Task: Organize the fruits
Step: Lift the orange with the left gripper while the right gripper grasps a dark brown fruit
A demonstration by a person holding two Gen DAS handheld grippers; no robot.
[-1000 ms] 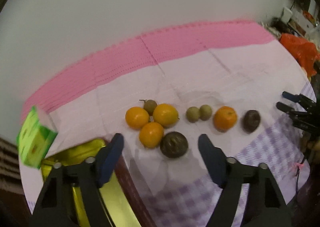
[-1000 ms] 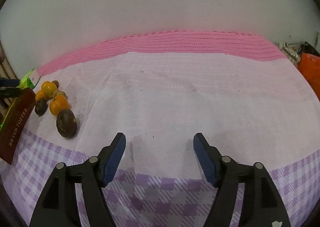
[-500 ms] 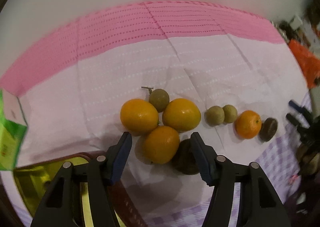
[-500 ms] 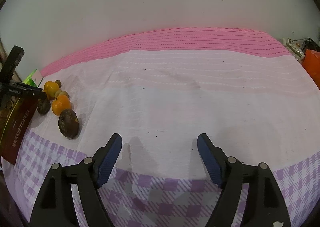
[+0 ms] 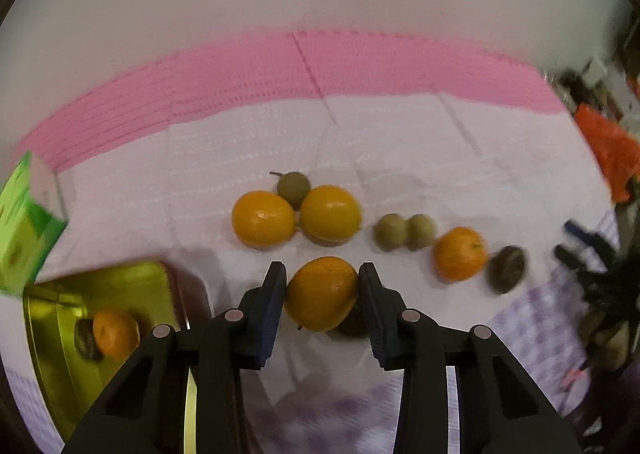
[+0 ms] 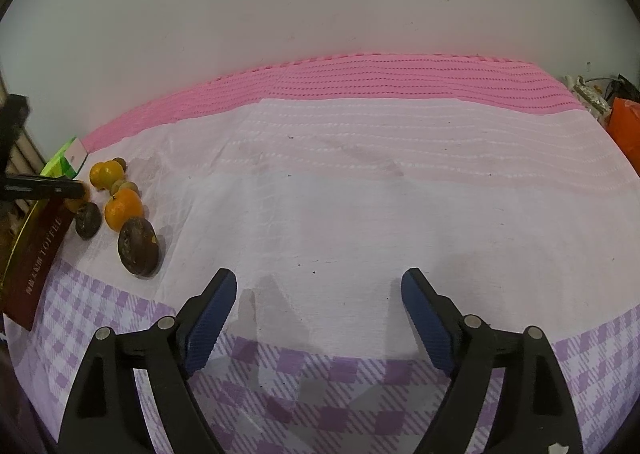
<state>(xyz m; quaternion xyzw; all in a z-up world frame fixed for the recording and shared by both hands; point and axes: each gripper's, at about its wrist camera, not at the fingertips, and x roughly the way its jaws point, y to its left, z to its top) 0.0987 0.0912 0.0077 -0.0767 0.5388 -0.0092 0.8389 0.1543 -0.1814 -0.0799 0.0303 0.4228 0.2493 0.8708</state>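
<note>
An orange (image 5: 322, 292) is being clamped between the just-closed jaws of the left gripper (image 5: 322, 288), near two other oranges (image 5: 263, 218) on the cloth-covered surface (image 5: 400, 141). The jaws of the right gripper (image 6: 318, 316) have been opening and are being held apart, empty.

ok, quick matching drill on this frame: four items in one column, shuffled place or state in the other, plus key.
Items:
1. left gripper
2. right gripper
3. gold tin
4. green carton

States:
A. open over bare cloth
B. jaws just closing on an orange
C. stands at the far left edge
D. holds an orange and a dark fruit

Pairs: 1-B, 2-A, 3-D, 4-C
</note>
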